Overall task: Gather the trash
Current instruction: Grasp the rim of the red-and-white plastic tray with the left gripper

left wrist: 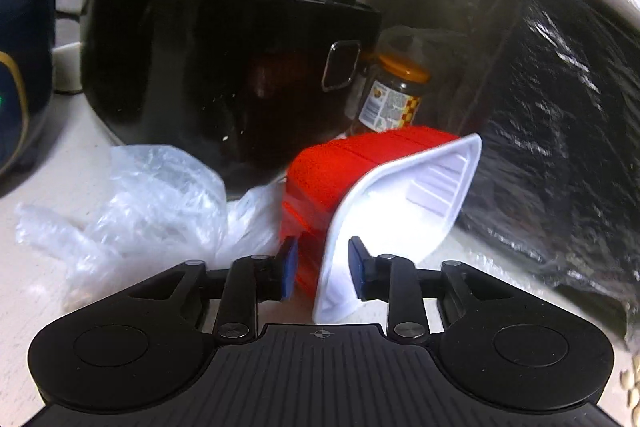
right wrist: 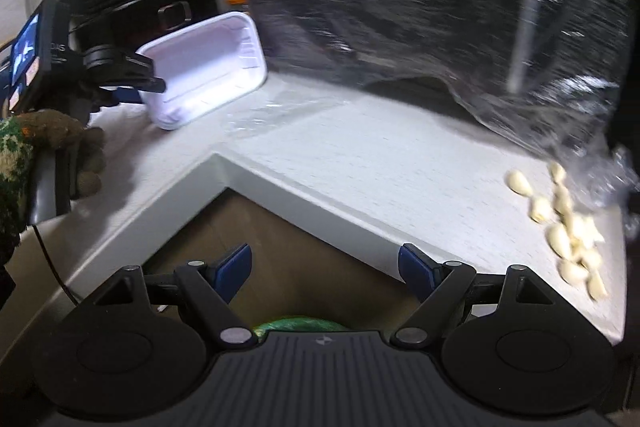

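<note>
A tilted plastic tray point(left wrist: 400, 195), red outside and white inside, is held off the counter. My left gripper point(left wrist: 323, 267) is shut on its near wall, one pad on the red side and one inside. In the right wrist view the same tray point(right wrist: 208, 67) hangs from the left gripper point(right wrist: 150, 81) above the white counter point(right wrist: 360, 155). A crumpled clear plastic bag point(left wrist: 140, 203) lies left of the tray. My right gripper point(right wrist: 326, 267) is open and holds nothing, over the counter's inner corner and the brown floor below.
A black rice cooker point(left wrist: 208, 67) with its lid up stands behind the tray, a jar point(left wrist: 394, 99) beside it. A large black bag point(right wrist: 440, 7) fills the back right. Peeled garlic cloves point(right wrist: 568, 227) and clear film point(right wrist: 272, 115) lie on the counter. A gloved hand point(right wrist: 80, 155) is at left.
</note>
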The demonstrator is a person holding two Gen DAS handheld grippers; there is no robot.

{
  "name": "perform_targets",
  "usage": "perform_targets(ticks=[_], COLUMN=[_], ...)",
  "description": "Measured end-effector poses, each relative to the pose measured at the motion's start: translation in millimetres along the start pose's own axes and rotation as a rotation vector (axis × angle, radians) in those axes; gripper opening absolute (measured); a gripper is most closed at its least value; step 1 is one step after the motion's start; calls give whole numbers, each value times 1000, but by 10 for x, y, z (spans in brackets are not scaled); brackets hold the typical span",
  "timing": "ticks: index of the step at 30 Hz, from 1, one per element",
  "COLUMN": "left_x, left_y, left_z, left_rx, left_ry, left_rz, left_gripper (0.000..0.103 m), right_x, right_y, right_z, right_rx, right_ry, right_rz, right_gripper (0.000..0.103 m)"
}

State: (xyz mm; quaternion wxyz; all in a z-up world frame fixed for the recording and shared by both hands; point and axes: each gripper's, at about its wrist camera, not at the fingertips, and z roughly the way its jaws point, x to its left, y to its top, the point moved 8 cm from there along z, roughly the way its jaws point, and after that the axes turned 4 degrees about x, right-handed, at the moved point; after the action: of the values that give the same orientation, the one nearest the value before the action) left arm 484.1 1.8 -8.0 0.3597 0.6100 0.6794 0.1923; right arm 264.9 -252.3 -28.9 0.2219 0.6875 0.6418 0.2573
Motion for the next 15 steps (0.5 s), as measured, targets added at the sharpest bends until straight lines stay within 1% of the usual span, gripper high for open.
perform_targets(ticks=[4, 5, 6, 8, 11, 15], left_x=[38, 42, 43, 66, 104, 204], left_y=[-2, -14, -40, -104, -223, -350], left_z=[26, 8, -8, -59, -181, -422], left_rx=[52, 59, 65, 78, 104, 112], left_ry=[-71, -82, -87, -96, -130, -123], left_rz=[-72, -85, -99, -127, -144, -149], left_gripper=[21, 19, 16, 14, 14, 14], right_x=[-87, -95, -95, -85, -45, 17], right_y=[-69, -92, -107, -136, -147, -155], right_z=[-30, -33, -32, -28, -1, 66], right_rx=[13, 19, 23, 30, 38, 55], right_ry=[-24, -26, -26, -25, -14, 12], right_rz=[31, 35, 37, 38, 30, 20], right_gripper=[81, 81, 81, 81, 81, 81])
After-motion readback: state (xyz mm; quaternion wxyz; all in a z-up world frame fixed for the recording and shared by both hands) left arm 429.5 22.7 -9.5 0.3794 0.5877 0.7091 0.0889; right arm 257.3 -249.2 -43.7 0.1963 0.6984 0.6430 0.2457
